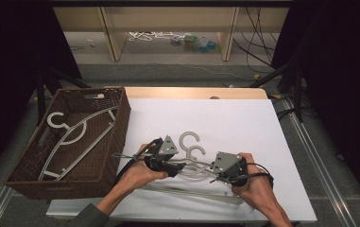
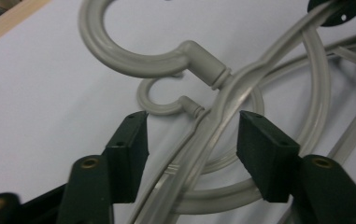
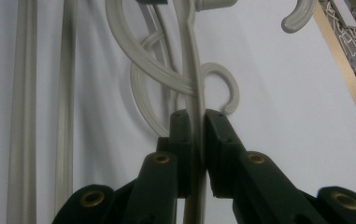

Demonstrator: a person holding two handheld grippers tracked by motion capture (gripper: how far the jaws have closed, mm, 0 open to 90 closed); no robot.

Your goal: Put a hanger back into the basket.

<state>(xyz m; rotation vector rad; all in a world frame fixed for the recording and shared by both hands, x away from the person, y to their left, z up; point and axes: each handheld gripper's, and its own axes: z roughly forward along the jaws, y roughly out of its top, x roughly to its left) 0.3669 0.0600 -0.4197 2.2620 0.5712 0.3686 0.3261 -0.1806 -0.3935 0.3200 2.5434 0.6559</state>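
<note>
smooth, faintly glossy grey plastic hangers (image 2: 222, 121) on a matt white tabletop (image 1: 244, 123); rough brown wicker basket (image 1: 116, 142).

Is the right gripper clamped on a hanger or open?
Clamped. In the right gripper view the right gripper has both pads pressed flat against a thin arm of the top hanger, no gap either side.

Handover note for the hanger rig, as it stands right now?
Right gripper: shut on the arm of the top hanger in the pile on the white board.
Left gripper: open, jaws either side of that hanger's arm near its hook, pads not pressing.
Two hangers lie stacked on the board, hooks pointing away from the person.
Done: one hanger lies in the wicker basket.
Left: grip with the left gripper, lift the top hanger clear, likely move it to the basket; then the other.
</note>
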